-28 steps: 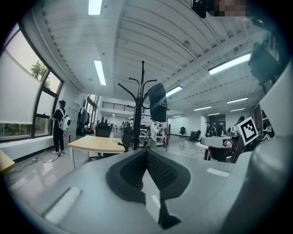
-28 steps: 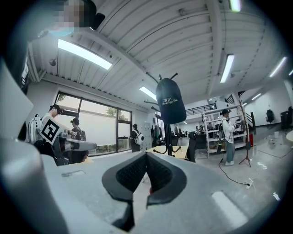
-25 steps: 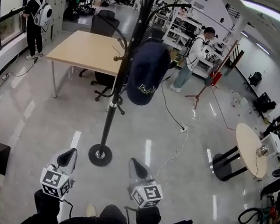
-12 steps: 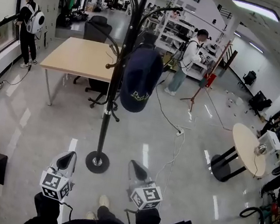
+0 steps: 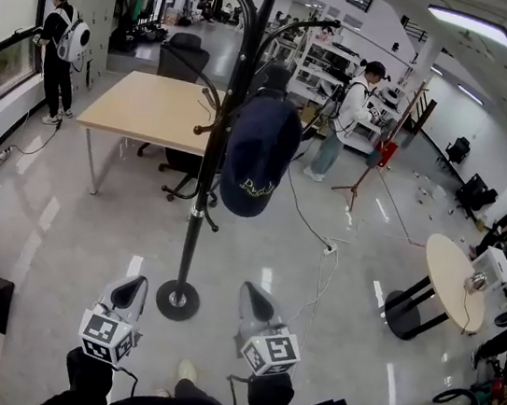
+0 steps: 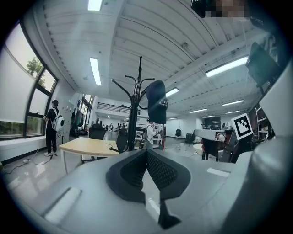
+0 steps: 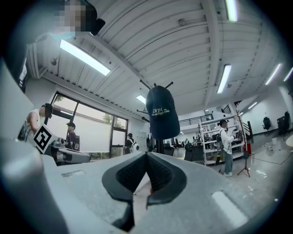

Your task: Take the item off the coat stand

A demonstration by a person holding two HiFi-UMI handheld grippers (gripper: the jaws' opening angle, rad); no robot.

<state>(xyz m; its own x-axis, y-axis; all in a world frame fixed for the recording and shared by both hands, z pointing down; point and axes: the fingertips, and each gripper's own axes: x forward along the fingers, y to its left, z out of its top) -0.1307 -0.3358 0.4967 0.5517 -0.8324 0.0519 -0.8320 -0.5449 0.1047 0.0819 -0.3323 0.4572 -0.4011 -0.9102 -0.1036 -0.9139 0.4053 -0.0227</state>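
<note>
**Cap on stand, both grippers shut and empty**

Navy cap (image 5: 259,151) hangs on an upper hook of the black coat stand (image 5: 195,226), crown facing the camera, pale lettering low on it. In the head view the stand's round base (image 5: 177,300) sits on the glossy floor (image 5: 61,225), just ahead of the grippers and between them.

L gripper (image 5: 135,283): low in the head view, left of the base, pointing fwd. In the left gripper view its jaws (image 6: 146,153) are together at the tips, w/ nothing between them. Cap (image 6: 157,103) and stand (image 6: 134,119) show ahead, well apart from the tips.

R gripper (image 5: 251,293): right of the base, about level w/ the L one. In the right gripper view the jaws (image 7: 146,157) are closed tip to tip, nothing held. Cap (image 7: 161,112) is dead ahead and above the tips, not touching.

Bkgd: wooden counter (image 5: 150,106) behind the stand, w/ an office chair (image 5: 184,50) beyond it. A person w/ a white backpack (image 5: 62,46) stands by the window at left, and a person in a white top (image 5: 353,108) stands near shelving. Round table (image 5: 455,274) at right. A cable (image 5: 318,273) trails across the floor.
</note>
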